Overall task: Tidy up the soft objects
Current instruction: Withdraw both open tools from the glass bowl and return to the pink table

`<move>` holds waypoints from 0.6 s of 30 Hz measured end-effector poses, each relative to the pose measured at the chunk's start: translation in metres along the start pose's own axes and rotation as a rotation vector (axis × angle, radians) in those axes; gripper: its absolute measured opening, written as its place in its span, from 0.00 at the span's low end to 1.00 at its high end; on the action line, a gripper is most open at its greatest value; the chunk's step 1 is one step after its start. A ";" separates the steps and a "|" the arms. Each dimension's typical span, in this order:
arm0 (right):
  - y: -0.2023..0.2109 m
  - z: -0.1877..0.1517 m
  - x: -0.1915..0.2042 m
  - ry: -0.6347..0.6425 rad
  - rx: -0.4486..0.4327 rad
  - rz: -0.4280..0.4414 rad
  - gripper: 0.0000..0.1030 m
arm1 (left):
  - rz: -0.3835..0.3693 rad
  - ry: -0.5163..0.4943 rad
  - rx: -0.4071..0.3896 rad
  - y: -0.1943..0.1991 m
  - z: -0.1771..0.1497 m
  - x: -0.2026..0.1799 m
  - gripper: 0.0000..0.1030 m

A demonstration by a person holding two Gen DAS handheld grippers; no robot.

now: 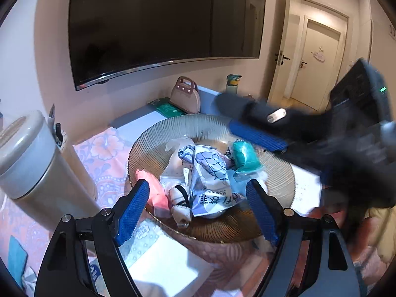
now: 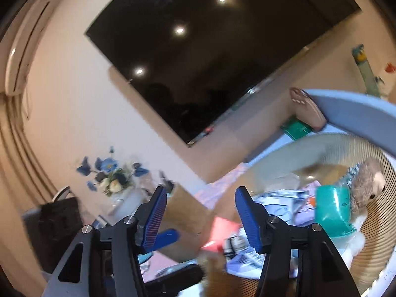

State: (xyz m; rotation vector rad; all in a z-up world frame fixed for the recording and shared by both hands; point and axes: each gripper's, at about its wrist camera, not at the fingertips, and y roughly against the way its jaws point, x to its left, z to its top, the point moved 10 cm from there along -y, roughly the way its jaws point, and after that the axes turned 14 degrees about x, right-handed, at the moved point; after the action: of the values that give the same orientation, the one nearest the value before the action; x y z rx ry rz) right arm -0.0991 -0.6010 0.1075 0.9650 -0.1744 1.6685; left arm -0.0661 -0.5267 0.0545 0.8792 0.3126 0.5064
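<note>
A ribbed glass bowl (image 1: 148,143) holds a heap of soft packets: a blue-and-white tissue pack (image 1: 210,180), a pink pack (image 1: 154,190), a teal pack (image 1: 245,156) and a small white roll with black bands (image 1: 180,200). My left gripper (image 1: 198,210) stands open at the bowl's near rim, its pads either side of the heap and touching nothing. My right gripper (image 1: 237,121), blurred, hangs over the bowl's far right rim. In the right wrist view the right gripper (image 2: 201,210) is open and empty, left of the bowl (image 2: 321,143), where the teal pack (image 2: 334,208) and a grey plush toy (image 2: 368,180) lie.
A grey lidded canister (image 1: 27,153) stands at the left on a pink floral cloth (image 1: 104,153). A white tissue pack (image 1: 160,259) lies by the near rim. Behind the bowl are a pink handbag (image 1: 185,96), a green packet (image 1: 168,109) and a bottle (image 1: 234,83). A vase of flowers (image 2: 111,175) stands by the wall.
</note>
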 end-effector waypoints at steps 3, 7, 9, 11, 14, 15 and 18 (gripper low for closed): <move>0.039 -0.013 -0.011 -0.026 0.039 -0.255 0.63 | 0.001 -0.014 -0.013 0.011 -0.003 -0.003 0.77; 0.099 -0.056 -0.055 -0.081 0.127 -0.584 0.68 | -0.022 -0.023 -0.039 0.030 -0.009 -0.006 0.77; 0.115 -0.075 -0.066 -0.075 0.159 -0.651 0.69 | -0.035 -0.016 -0.046 0.038 -0.013 -0.007 0.77; 0.120 -0.093 -0.077 -0.096 0.210 -0.666 0.72 | -0.042 -0.015 -0.049 0.048 -0.019 -0.006 0.77; 0.110 -0.110 -0.085 -0.107 0.274 -0.688 0.75 | -0.035 -0.005 -0.055 0.067 -0.032 0.002 0.77; 0.108 -0.114 -0.087 -0.109 0.295 -0.698 0.75 | -0.030 0.000 -0.061 0.075 -0.036 0.007 0.77; 0.095 -0.138 -0.089 -0.120 0.362 -0.684 0.75 | 0.002 0.027 -0.083 0.101 -0.050 0.030 0.82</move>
State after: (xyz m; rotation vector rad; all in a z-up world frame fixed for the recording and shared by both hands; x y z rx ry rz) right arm -0.2486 -0.6216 -0.0071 1.2234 0.3593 1.0223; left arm -0.0933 -0.4247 0.1029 0.7921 0.3135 0.5296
